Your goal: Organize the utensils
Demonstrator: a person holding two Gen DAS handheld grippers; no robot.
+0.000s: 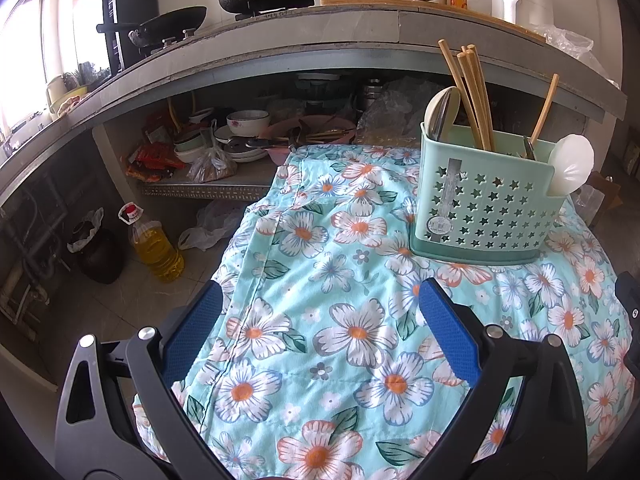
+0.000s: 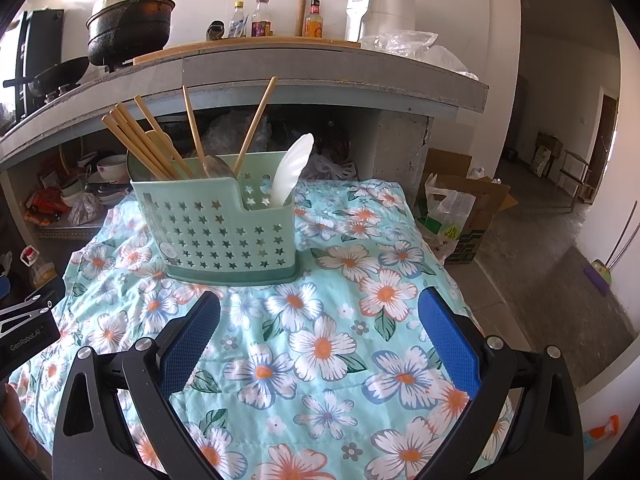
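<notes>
Green caddy holds chopsticks, metal spoons, white spoon.

left wrist view: taken low over the turquoise flower-printed cloth, aimed forward at the grey concrete counter, mint-green star-punched plastic utensil caddy seen near, to the right | right wrist view: set alongside, aimed likewise, caddy left of centre | shared: cloth, caddy, counter
</notes>
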